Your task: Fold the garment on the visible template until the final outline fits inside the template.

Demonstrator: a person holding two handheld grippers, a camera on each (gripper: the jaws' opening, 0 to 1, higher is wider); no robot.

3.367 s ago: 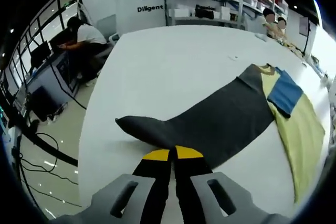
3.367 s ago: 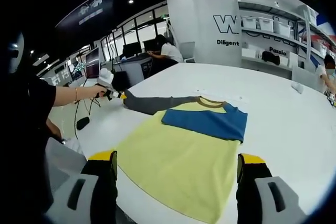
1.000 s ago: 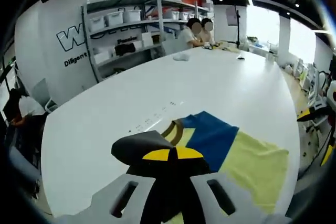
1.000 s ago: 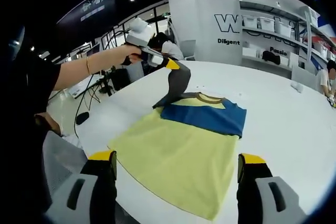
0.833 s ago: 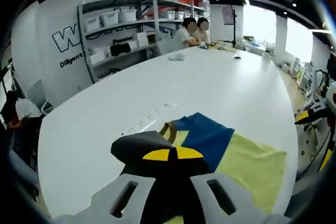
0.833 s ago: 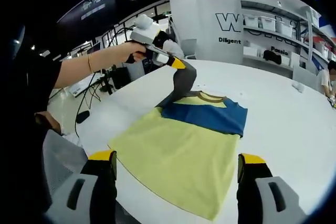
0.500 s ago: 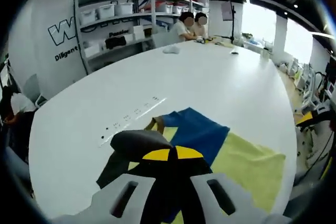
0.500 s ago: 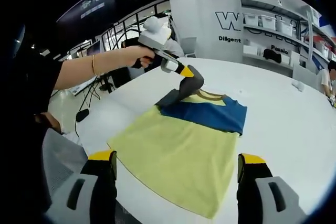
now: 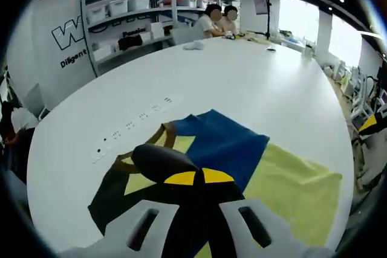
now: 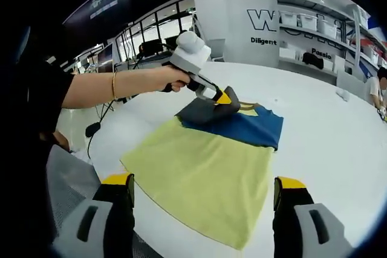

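Note:
A yellow shirt [image 10: 199, 167] lies flat on the white table [image 10: 326, 137], its blue sleeve [image 10: 248, 126] folded across the chest. My left gripper [image 9: 198, 177] is shut on the end of the grey sleeve [image 9: 160, 158] and holds it low over the collar [image 9: 164, 134] and the blue sleeve [image 9: 221, 143]. In the right gripper view that left gripper [image 10: 225, 96], held by a person's hand [image 10: 163, 80], presses the grey sleeve [image 10: 202, 110] onto the shirt's top. My right gripper [image 10: 204, 182] hovers open at the shirt's hem, holding nothing.
Small dark marks [image 9: 139, 119] run in a line on the table beyond the collar. Shelves with white bins [image 9: 133, 10] stand against the far wall. People sit at the table's far end [image 9: 214, 19]. The table's near edge [image 10: 109, 149] drops off left of the shirt.
My left gripper has carried the grey sleeve from stretched out sideways, up and over, then down onto the shirt's chest. The right gripper has stayed open and still.

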